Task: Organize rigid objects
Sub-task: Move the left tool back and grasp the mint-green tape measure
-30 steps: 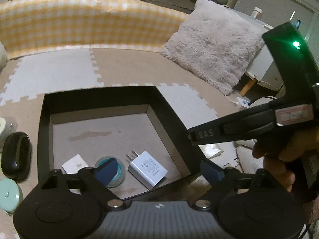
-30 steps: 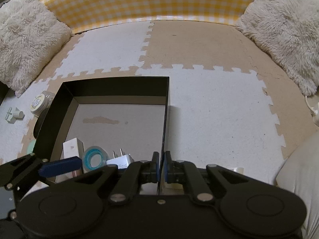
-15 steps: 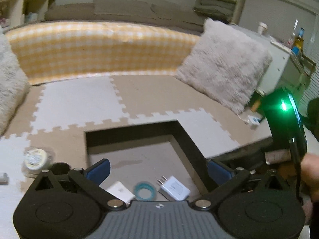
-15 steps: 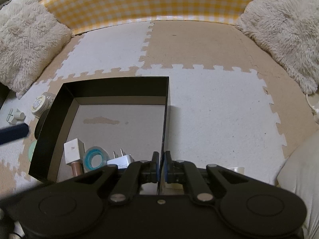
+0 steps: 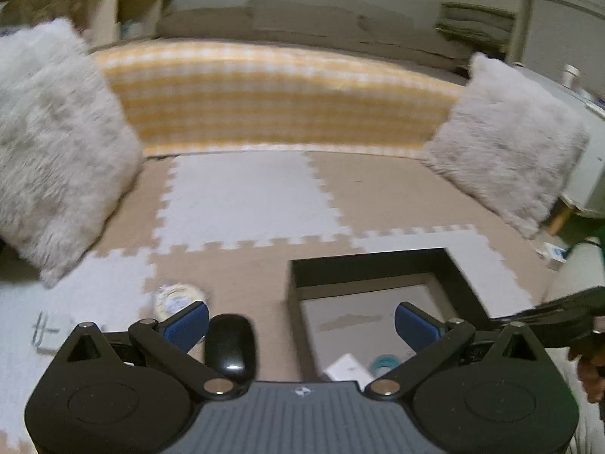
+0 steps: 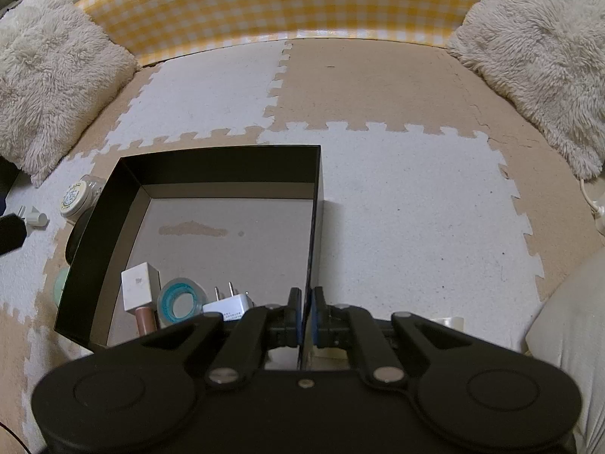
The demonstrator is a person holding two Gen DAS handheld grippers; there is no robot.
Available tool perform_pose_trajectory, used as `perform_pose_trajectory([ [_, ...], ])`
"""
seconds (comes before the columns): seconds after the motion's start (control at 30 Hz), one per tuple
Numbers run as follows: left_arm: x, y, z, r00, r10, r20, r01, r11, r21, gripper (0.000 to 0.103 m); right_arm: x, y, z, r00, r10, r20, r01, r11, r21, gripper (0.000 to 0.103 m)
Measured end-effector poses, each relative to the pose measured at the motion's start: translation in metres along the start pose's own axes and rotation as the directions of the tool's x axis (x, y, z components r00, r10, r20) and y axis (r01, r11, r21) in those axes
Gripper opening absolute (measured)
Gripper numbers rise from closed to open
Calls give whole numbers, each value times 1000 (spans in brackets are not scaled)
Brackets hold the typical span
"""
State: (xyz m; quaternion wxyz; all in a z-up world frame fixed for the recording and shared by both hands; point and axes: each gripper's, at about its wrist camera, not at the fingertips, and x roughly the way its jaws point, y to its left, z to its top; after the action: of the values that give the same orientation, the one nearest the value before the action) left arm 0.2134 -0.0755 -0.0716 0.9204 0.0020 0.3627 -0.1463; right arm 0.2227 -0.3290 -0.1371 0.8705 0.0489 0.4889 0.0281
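Right gripper (image 6: 306, 316) is pinched on the near right wall of the black box (image 6: 223, 162). Left gripper (image 5: 302, 321), jaws just opened wide and empty, hangs above a black, possibly mouse-shaped object (image 5: 230, 344) outside the box.

We see the box (image 6: 227, 166) on the foam floor mat (image 6: 416, 208); a plug adapter (image 6: 227, 308), tape roll (image 6: 180, 301) and small carton (image 6: 138, 289) lie in its near-left corner, a jar (image 6: 77, 196) outside, left.
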Motion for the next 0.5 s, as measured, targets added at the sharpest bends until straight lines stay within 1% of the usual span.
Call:
perform_pose_trajectory([
  [0.1, 4, 18, -2, 1000, 14, -26, -15, 999, -35, 103, 0, 0, 0, 1000, 1, 0, -1, 1000, 1, 5],
  [0.27, 7, 41, -7, 995, 78, -63, -81, 995, -56, 103, 0, 0, 0, 1000, 8, 0, -8, 1000, -5, 6],
  [0.4, 11, 54, -12, 994, 73, -86, -81, 992, -98, 103, 0, 0, 0, 1000, 7, 0, -7, 1000, -6, 6],
  [0.5, 16, 57, -16, 992, 57, -112, -68, 992, -105, 103, 0, 0, 0, 1000, 7, 0, -7, 1000, -6, 6],
])
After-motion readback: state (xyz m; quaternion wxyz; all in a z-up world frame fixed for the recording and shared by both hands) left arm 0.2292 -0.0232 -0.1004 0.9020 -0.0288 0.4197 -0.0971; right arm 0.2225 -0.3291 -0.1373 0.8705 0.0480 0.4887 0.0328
